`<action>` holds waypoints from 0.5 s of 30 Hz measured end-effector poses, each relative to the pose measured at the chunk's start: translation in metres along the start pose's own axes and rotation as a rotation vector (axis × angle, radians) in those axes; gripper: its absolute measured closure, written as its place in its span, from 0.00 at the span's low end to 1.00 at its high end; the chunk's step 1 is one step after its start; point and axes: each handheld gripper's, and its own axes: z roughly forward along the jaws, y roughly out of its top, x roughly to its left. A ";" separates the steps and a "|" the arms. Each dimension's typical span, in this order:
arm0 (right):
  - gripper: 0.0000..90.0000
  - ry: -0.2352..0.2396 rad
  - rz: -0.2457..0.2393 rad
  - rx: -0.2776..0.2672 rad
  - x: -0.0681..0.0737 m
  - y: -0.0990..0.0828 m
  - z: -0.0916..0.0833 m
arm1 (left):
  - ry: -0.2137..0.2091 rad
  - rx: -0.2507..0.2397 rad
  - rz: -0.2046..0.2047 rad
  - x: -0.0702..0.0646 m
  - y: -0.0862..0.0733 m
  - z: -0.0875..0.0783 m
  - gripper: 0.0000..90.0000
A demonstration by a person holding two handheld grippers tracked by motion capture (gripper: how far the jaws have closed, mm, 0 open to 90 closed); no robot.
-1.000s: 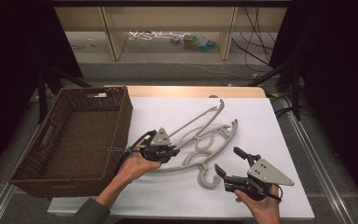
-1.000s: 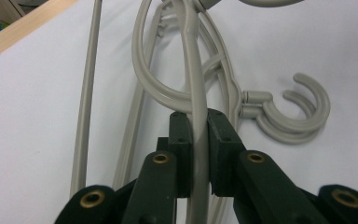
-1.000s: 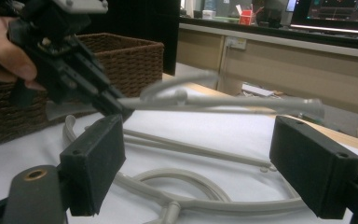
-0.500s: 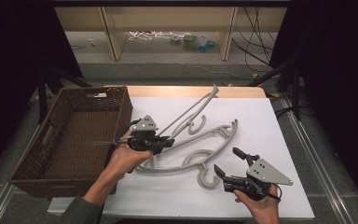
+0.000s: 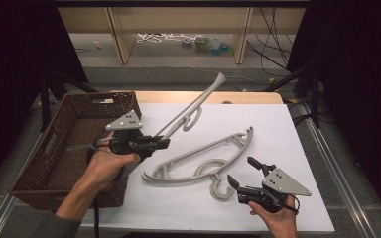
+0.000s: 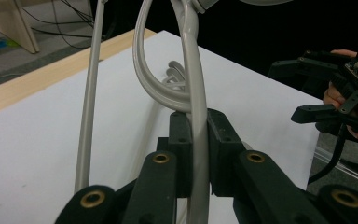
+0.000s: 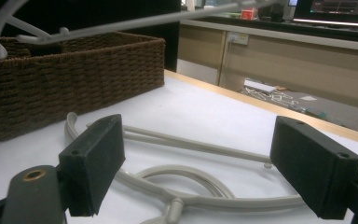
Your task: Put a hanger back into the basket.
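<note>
**Left gripper clamped on lifted hanger; second hanger flat on the desk**

At the near edge of the white-topped desk (image 5: 287, 124), towards its near right corner, the right gripper (image 5: 245, 172) sits low in the person's hand. Its two black jaws stand wide apart with nothing between them, and they face the hook end of the grey plastic clothes hanger lying flat (image 5: 198, 166). In the right gripper view that flat hanger (image 7: 191, 184) lies on the white surface just beyond the pads (image 7: 95, 158), not touching them.

Towards the near left of the desk, beside the basket, the left gripper (image 5: 162, 143) is held up in the person's left hand (image 5: 104, 166). Its jaws are pressed together on a bar of a second grey plastic clothes hanger (image 5: 191, 111). The left gripper view shows that bar (image 6: 196, 140) pinched between the pads just below the hook's loop. This raised hanger is clear of the surface and slants up and away towards the far edge of the desk.

A dark brown woven wicker basket (image 5: 74, 144) stands at the left edge of the desk, running from the near left corner to the far left corner.
</note>
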 end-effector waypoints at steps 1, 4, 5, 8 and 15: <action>0.21 -0.001 -0.007 -0.001 0.000 0.000 0.000 | 0.014 -0.008 0.002 0.003 0.001 -0.006 0.91; 0.21 0.000 0.001 0.002 0.000 0.000 0.000 | 0.053 -0.015 -0.007 0.012 0.001 -0.023 0.91; 0.21 0.000 -0.001 0.006 0.000 0.000 0.000 | 0.064 -0.017 0.005 0.016 0.000 -0.029 0.91; 0.21 -0.006 -0.022 -0.004 -0.002 -0.001 0.001 | 0.107 -0.020 -0.002 0.026 -0.003 -0.043 0.91; 0.20 0.003 0.003 0.013 0.000 -0.001 0.001 | 0.174 -0.012 -0.007 0.049 -0.020 -0.066 0.91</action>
